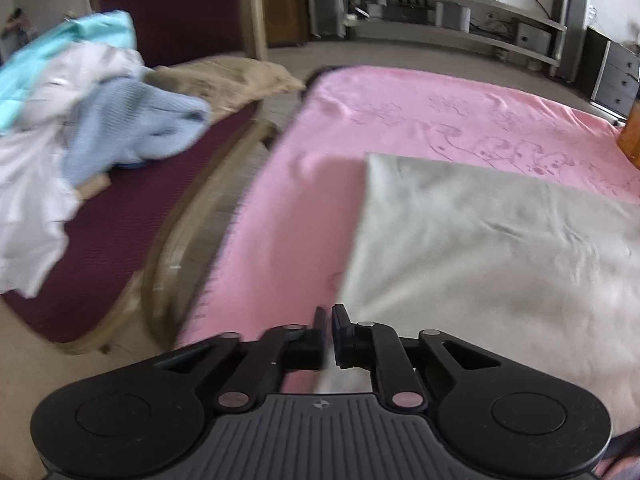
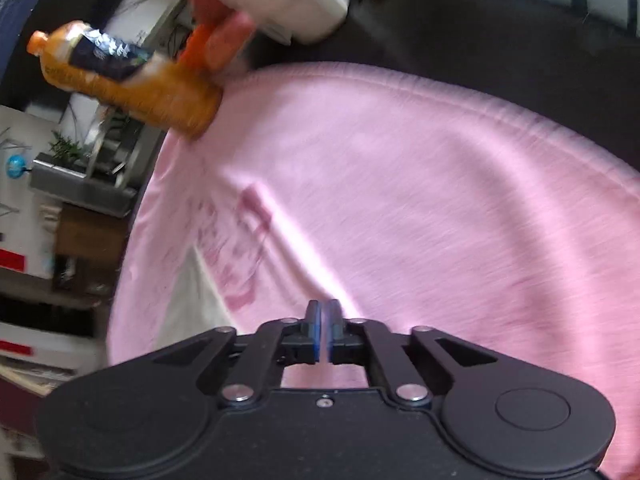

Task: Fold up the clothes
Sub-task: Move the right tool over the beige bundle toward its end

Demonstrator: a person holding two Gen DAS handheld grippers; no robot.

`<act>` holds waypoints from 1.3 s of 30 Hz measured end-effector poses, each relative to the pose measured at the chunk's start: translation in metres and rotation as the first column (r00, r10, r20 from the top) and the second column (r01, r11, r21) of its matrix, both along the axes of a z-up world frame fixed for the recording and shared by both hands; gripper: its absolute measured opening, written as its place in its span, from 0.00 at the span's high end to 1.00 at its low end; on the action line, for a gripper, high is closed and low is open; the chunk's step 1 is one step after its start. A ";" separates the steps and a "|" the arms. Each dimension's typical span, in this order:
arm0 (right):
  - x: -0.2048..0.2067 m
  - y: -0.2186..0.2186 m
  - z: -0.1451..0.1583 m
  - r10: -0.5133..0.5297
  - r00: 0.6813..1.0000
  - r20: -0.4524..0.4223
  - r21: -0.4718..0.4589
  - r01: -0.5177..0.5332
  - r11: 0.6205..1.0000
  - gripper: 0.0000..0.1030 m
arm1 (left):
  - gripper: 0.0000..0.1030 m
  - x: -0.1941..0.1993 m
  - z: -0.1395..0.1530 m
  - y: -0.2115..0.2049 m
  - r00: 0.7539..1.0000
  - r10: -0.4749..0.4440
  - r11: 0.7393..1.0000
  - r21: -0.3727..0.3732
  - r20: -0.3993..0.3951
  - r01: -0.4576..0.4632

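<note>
My left gripper [image 1: 328,320] is nearly closed on nothing beside the pale grey-green flat garment [image 1: 500,248]; my right gripper [image 2: 323,320] is closed, empty – the upper-left orange plastic bottle [image 2: 128,80] could topple if I drag the pink cloth [image 2: 400,200].

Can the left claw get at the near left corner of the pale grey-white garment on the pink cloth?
Probably yes: the left claw hovers by the left edge of the pale grey-white garment on the pink cloth, nothing between, but its jaws look nearly shut.
</note>
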State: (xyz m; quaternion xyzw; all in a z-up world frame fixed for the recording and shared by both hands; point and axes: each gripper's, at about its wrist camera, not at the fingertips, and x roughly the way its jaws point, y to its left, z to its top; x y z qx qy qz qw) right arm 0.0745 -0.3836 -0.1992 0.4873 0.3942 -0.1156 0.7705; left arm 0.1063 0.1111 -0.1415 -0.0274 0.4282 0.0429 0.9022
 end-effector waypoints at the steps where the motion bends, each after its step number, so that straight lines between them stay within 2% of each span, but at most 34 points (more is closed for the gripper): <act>1: -0.006 0.002 0.006 0.016 1.000 0.022 -0.009 -0.016 1.000 0.88 | 0.91 -0.005 0.003 0.001 1.000 -0.003 1.000 -0.001 0.007 0.003; 4: -0.012 0.017 0.017 0.131 0.984 0.124 0.038 -0.136 0.990 0.87 | 0.89 -0.015 0.006 -0.006 0.999 -0.046 0.999 -0.019 0.024 0.046; 7: -0.003 0.042 0.015 0.225 0.958 0.179 0.063 -0.239 0.969 0.86 | 0.85 -0.009 0.000 -0.026 0.995 -0.091 0.996 0.017 0.027 0.091; 10: 0.019 0.060 0.002 0.290 0.949 0.119 0.062 -0.299 0.952 0.86 | 0.84 0.003 -0.011 -0.027 0.998 -0.059 0.998 0.026 -0.021 0.060; 11: 0.024 0.062 -0.003 0.304 0.948 0.094 0.057 -0.310 0.949 0.86 | 0.80 0.005 -0.013 -0.025 0.998 -0.049 0.998 0.029 -0.034 0.050; 12: 0.025 0.060 -0.008 0.305 0.950 0.068 0.049 -0.309 0.950 0.96 | 0.79 0.006 -0.015 -0.023 0.998 -0.039 0.999 0.032 -0.047 0.041; 13: 0.024 0.056 -0.013 0.299 0.953 0.045 0.049 -0.301 0.952 1.00 | 0.79 0.006 -0.016 -0.021 0.998 -0.035 0.999 0.038 -0.058 0.037; 18: -0.004 0.011 -0.020 0.192 0.981 0.000 0.109 -0.191 0.976 1.00 | 0.78 -0.009 -0.015 -0.017 0.994 -0.017 0.995 0.094 -0.105 0.027; 21: -0.023 -0.005 -0.010 0.104 0.994 -0.037 0.001 -0.104 0.995 0.94 | 0.84 -0.025 -0.010 -0.016 0.996 -0.001 0.995 0.104 -0.093 0.011; 22: -0.028 -0.008 -0.006 0.093 0.995 -0.022 0.004 -0.093 0.996 0.86 | 0.85 -0.029 -0.007 -0.016 0.997 -0.015 0.997 0.078 -0.081 0.021; 25: -0.037 -0.003 0.006 0.105 0.992 0.067 0.042 -0.108 0.993 0.84 | 0.84 -0.039 0.001 -0.021 0.996 -0.078 0.997 -0.003 -0.039 0.078; 28: -0.032 0.029 0.012 0.190 0.971 0.143 0.090 -0.204 0.975 0.83 | 0.84 -0.042 0.003 -0.036 0.986 -0.165 0.985 -0.054 -0.003 0.165; 31: -0.013 0.060 0.011 0.294 0.941 0.166 0.095 -0.312 0.946 0.83 | 0.83 -0.037 -0.003 -0.051 0.975 -0.221 0.972 -0.080 -0.007 0.219; 33: -0.004 0.072 0.007 0.328 0.931 0.161 0.089 -0.345 0.935 0.83 | 0.83 -0.031 -0.011 -0.058 0.973 -0.228 0.972 -0.073 -0.040 0.225; 34: -0.002 0.074 0.005 0.328 0.933 0.147 0.078 -0.342 0.937 0.80 | 0.81 -0.028 -0.015 -0.059 0.974 -0.218 0.975 -0.053 -0.065 0.215; 35: -0.002 0.072 0.002 0.322 0.938 0.125 0.063 -0.331 0.941 0.79 | 0.76 -0.026 -0.019 -0.059 0.975 -0.207 0.978 -0.032 -0.086 0.205; 36: -0.004 0.068 -0.001 0.307 0.947 0.093 0.043 -0.312 0.949 0.78 | 0.76 -0.026 -0.019 -0.057 0.976 -0.196 0.981 -0.023 -0.099 0.194; 37: -0.006 0.059 -0.005 0.284 0.957 0.064 0.034 -0.287 0.957 0.83 | 0.76 -0.027 -0.017 -0.054 0.977 -0.186 0.983 -0.022 -0.108 0.184; 39: -0.015 0.040 -0.011 0.231 0.972 0.046 0.064 -0.234 0.970 0.87 | 0.76 -0.033 -0.014 -0.049 0.982 -0.151 0.988 0.010 -0.116 0.153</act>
